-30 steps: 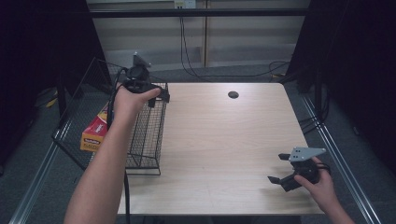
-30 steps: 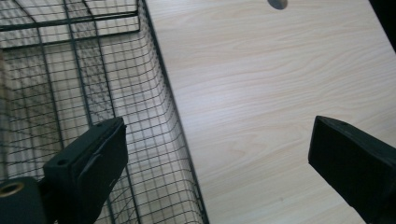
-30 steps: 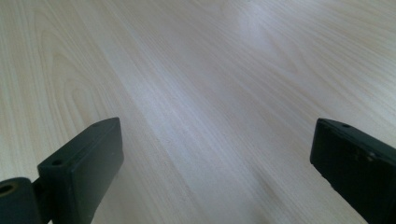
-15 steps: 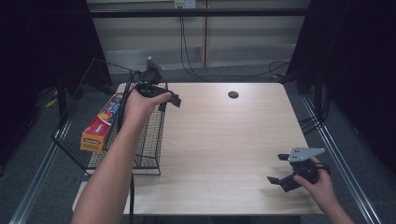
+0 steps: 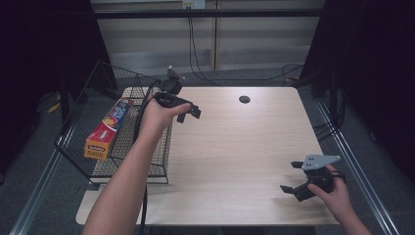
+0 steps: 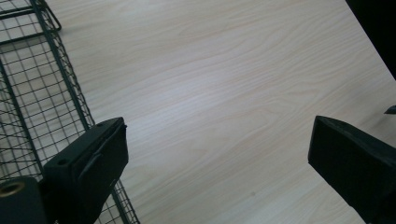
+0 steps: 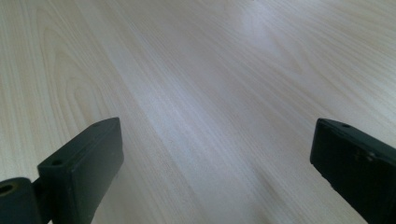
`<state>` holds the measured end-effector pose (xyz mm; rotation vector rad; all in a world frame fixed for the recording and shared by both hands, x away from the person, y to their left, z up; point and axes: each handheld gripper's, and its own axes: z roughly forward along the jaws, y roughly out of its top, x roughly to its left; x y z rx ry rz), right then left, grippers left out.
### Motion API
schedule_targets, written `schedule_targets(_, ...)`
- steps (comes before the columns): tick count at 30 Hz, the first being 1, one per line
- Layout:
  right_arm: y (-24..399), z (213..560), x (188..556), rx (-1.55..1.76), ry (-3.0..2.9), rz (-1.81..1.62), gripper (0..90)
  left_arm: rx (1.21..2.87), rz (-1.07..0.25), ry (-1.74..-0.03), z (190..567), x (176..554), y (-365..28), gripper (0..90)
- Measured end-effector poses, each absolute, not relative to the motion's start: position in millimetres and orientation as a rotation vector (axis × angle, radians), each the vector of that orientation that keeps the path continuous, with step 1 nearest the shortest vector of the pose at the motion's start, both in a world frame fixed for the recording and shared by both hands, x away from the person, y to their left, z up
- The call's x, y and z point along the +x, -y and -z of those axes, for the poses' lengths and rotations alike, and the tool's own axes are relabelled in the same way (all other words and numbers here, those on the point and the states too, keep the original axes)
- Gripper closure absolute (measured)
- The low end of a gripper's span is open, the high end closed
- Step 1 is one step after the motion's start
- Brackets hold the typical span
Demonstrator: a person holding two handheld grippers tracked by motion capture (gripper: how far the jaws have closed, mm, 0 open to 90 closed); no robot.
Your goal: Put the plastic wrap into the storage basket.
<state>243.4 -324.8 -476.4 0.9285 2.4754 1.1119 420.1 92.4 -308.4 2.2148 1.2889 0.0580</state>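
Two tools, jaws apart, empty | left tool (image 5: 188, 111) by wire-mesh basket (image 5: 147, 169) | right tool (image 5: 293, 177) over pale woodgrain table (image 5: 235, 147)

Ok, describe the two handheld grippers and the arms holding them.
Both grippers are black, each with two flat, blocky black jaws. The right gripper carries a grey three-cornered plate on top. The left gripper trails a black cable and has a grey piece at its back. Both forearms are bare, with no sleeves in view.
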Motion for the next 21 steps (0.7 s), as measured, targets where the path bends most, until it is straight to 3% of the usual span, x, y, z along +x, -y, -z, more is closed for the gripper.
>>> schedule_targets(21, 324, 476, 243, 0.927, -2.483, -1.109, 2.6, 2.26, 0.005, -1.201, 333, 412, -72, 5.5)
